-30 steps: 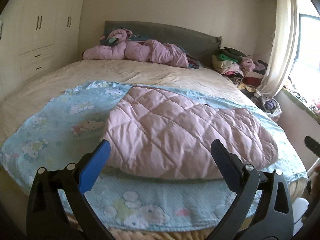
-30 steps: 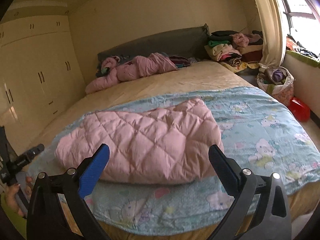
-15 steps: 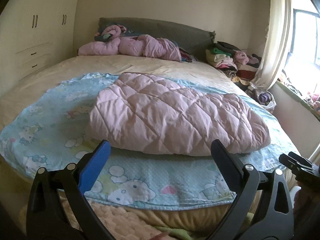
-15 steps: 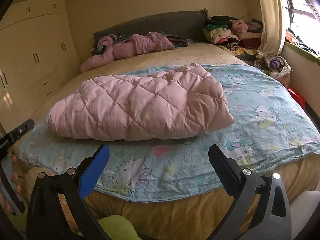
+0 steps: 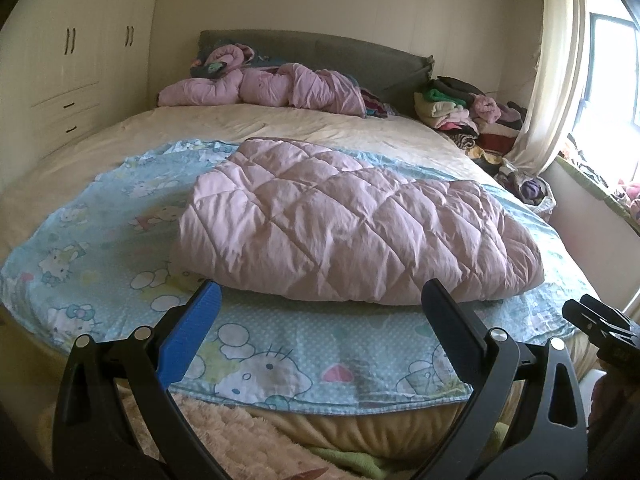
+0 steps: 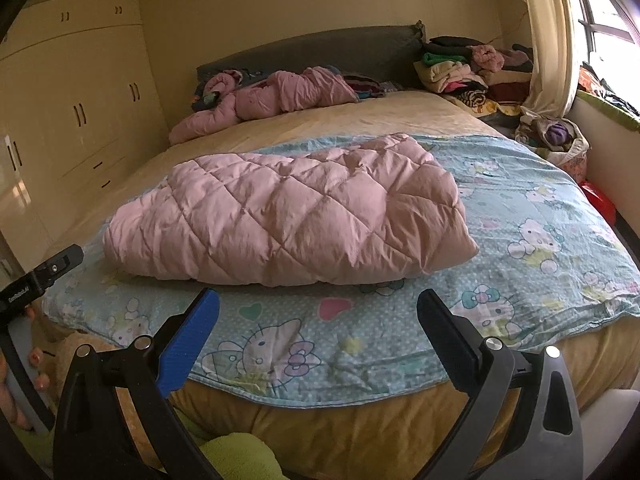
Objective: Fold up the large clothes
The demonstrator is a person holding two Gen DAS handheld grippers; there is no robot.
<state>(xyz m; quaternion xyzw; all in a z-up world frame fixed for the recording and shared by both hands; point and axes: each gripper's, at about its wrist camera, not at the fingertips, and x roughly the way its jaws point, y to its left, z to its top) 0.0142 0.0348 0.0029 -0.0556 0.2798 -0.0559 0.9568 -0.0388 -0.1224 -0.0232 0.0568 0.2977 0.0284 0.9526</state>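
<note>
A pink quilted garment [image 5: 352, 236] lies folded into a thick pad on a light blue cartoon-print sheet [image 5: 100, 232] spread over the bed. The right wrist view shows the same pink garment [image 6: 288, 216] on that sheet [image 6: 540, 216]. My left gripper [image 5: 320, 304] is open and empty, held back from the bed's near edge, short of the garment. Also open and empty, my right gripper [image 6: 318, 308] hovers in front of the bed's foot. The right gripper's body [image 5: 600, 328] shows at the left view's right edge.
A crumpled pink duvet [image 5: 280, 88] lies by the grey headboard [image 5: 340, 50]. Stacked clothes [image 5: 464, 116] pile at the bed's far right, near a curtain [image 5: 556, 80] and window. Cream wardrobes [image 6: 80, 112] line the left wall. A bag [image 6: 556, 140] sits on the floor.
Both grippers have pulled back and dropped lower, away from the garment toward the foot of the bed. The pink garment lies where it was.
</note>
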